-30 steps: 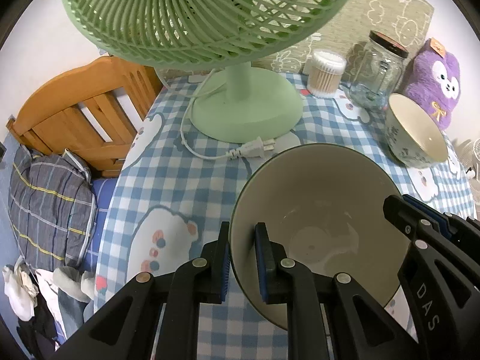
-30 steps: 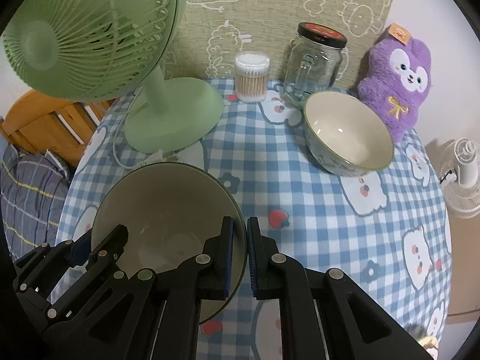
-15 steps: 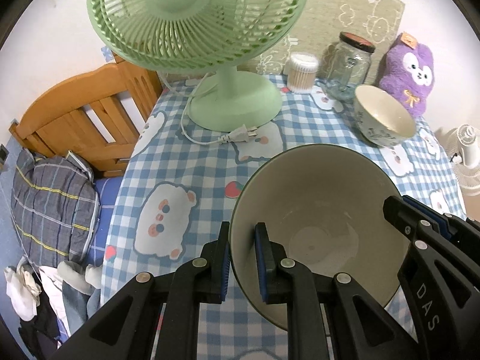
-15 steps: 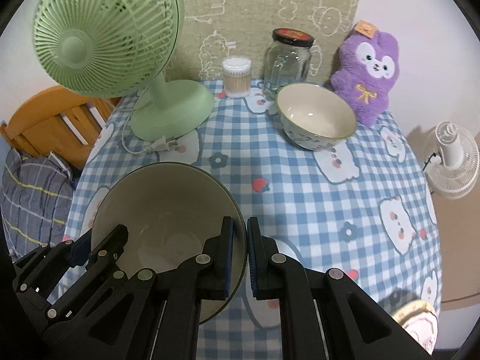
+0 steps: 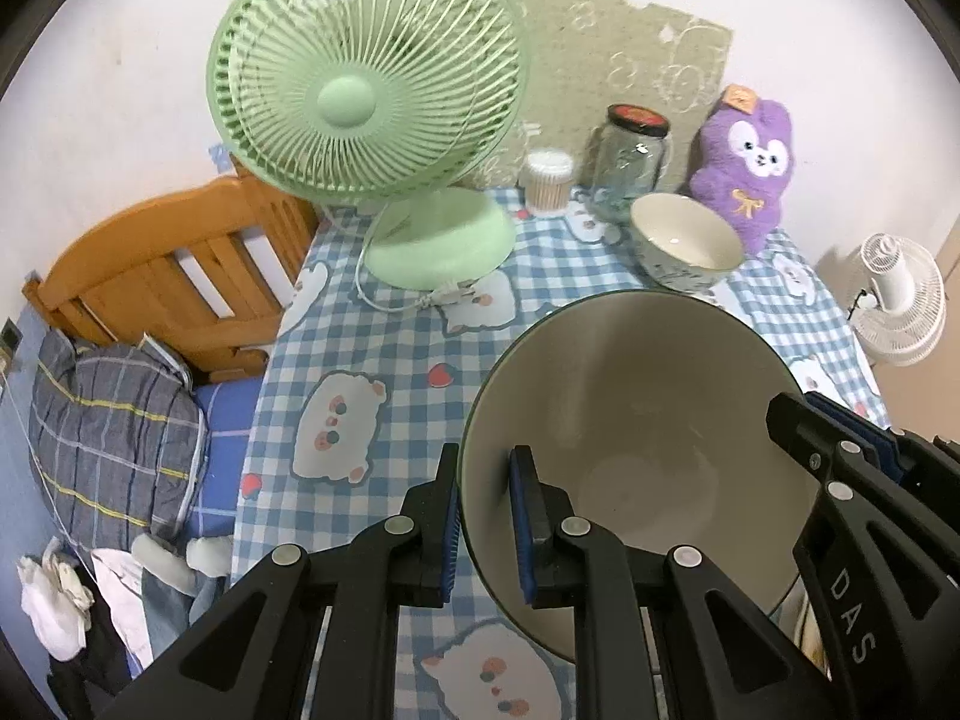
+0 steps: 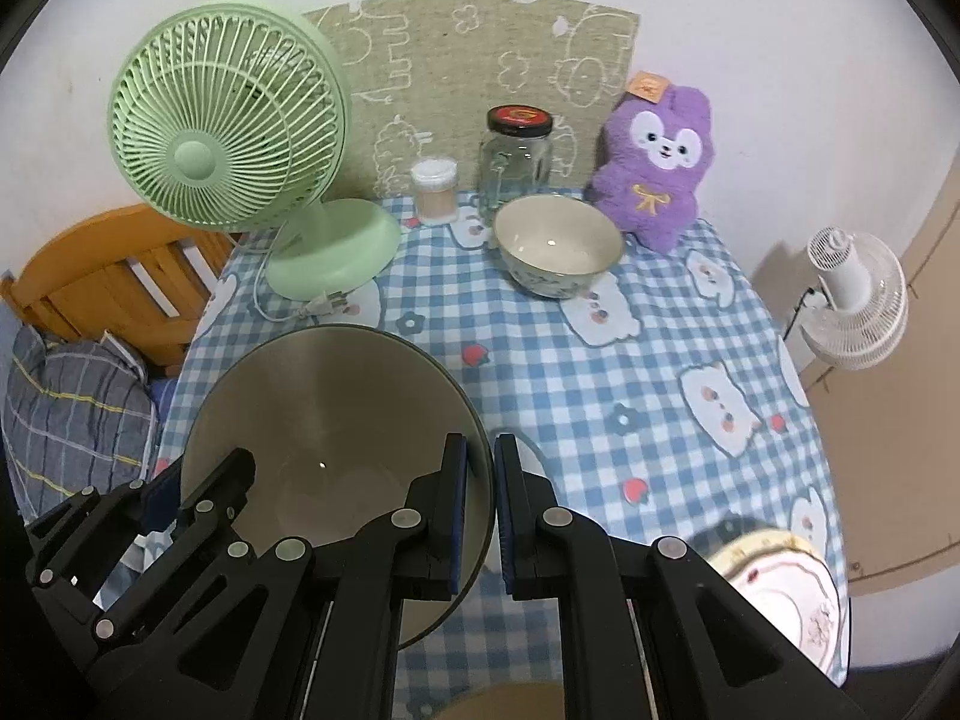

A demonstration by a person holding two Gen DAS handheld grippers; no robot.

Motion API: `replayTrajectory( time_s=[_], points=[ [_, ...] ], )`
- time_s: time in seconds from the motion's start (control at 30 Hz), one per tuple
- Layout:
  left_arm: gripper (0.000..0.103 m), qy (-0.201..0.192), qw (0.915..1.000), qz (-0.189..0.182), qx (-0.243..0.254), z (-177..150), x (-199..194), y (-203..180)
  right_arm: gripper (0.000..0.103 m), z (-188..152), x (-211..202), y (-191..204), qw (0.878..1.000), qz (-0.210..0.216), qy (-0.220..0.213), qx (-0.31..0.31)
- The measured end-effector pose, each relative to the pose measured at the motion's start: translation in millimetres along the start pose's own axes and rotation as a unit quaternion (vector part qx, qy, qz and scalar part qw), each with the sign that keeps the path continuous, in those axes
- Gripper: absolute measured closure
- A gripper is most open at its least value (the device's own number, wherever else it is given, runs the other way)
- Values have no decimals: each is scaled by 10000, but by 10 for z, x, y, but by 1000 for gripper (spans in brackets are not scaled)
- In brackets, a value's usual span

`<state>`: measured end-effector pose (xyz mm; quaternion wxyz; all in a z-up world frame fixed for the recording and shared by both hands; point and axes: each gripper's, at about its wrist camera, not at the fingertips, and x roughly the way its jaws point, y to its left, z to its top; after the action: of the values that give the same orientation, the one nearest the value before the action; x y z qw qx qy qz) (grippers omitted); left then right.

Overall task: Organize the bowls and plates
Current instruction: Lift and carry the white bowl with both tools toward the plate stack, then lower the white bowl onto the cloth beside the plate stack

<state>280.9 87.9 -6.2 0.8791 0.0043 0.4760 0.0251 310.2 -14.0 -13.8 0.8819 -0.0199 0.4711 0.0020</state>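
Observation:
A large cream bowl with a dark green rim (image 5: 636,420) is held above the checked table by both grippers; it also shows in the right wrist view (image 6: 324,420). My left gripper (image 5: 485,516) is shut on its left rim. My right gripper (image 6: 480,504) is shut on its right rim, and shows in the left wrist view (image 5: 852,450). A smaller patterned bowl (image 6: 557,252) stands at the back of the table, also in the left wrist view (image 5: 687,240). A floral plate (image 6: 786,588) lies at the near right edge.
A green desk fan (image 6: 240,138) with its cord stands at back left. A cotton-swab tub (image 6: 433,189), a glass jar (image 6: 515,156) and a purple plush (image 6: 654,168) line the back wall. A wooden bed frame (image 5: 168,264) is left of the table; a white fan (image 6: 858,306) stands right.
Both grippers have drawn back and up with the large bowl, away from the fan and the small bowl. The plate at the near right has come into view.

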Motion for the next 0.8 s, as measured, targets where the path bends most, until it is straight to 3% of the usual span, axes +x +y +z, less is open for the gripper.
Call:
replayTrajectory(
  time_s=[0.43,0.8],
  points=[
    [91,-207,9997,-27,138,-160,-458,-235,91,-191,-498,-259,9999,-56,-89,49],
    [91,-151,9998,78,-104,-395,-694,-461,91,-394,-716,-489,9998,83,-68,-144]
  ],
)
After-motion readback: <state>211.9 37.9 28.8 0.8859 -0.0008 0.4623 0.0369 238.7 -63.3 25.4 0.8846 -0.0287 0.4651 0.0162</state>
